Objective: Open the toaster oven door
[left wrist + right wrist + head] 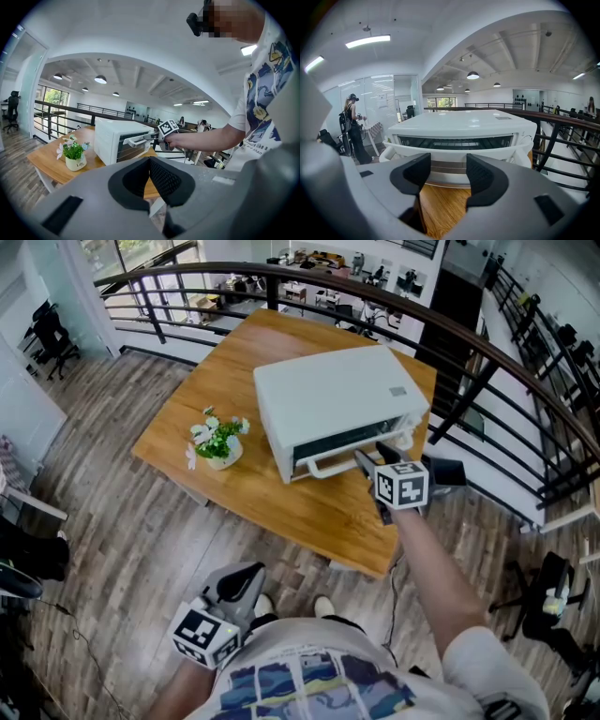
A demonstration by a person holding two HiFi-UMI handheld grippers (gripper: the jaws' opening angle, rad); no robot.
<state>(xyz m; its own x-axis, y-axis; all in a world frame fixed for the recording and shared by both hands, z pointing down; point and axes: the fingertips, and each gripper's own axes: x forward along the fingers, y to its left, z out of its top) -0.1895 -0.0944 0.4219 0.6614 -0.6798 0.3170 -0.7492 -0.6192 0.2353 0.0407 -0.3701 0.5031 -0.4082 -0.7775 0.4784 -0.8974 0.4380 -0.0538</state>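
The white toaster oven (333, 399) sits on the wooden table (281, 498). The right gripper (367, 457) is spread at its door handle (323, 463). The left gripper (246, 579), near the person, is pressed together and empty. The flowerpot (75, 162) to the left reads "Life".

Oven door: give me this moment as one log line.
door closed | right gripper open at handle, no grip | left gripper shut, away from oven

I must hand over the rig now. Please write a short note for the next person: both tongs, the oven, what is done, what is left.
Left tongs: shut, empty, held low by the body.
Right tongs: open, tips at the door handle, not gripping it.
Toaster oven: on the wooden table, door looks shut.
Done: the approach.
Left: close on the handle, then probably pull the door down.
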